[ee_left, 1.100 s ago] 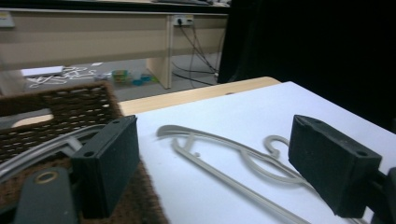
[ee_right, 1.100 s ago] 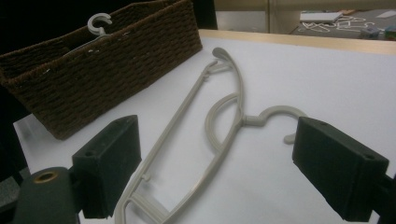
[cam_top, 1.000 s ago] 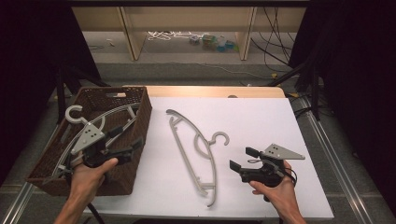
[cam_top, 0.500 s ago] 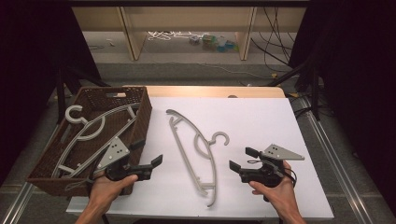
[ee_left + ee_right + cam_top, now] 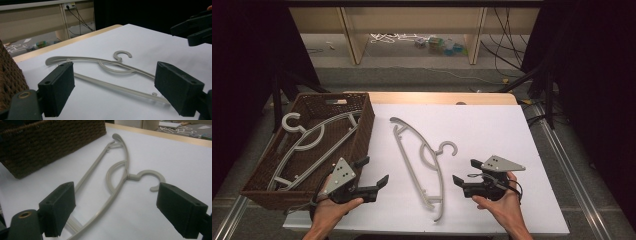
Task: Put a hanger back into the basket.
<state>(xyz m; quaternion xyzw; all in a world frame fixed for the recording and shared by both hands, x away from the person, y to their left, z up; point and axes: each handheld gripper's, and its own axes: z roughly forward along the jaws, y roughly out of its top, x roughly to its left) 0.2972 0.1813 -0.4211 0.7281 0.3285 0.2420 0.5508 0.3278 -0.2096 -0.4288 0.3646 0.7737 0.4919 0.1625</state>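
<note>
Two hand-held grippers, left (image 5: 373,172) and right (image 5: 465,171), gape empty beside an unlabelled grey hanger (image 5: 422,160).

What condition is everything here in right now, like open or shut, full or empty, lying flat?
Left gripper: open, holding nothing.
Right gripper: open, holding nothing.
Grey plastic hanger on the white table: lying flat, untouched.
Brown wicker basket: holds one grey hanger.
Grey hanger in the basket: lying inside.

Grey hanger (image 5: 422,160), brown woven basket (image 5: 362,131), white table (image 5: 492,125).
</note>
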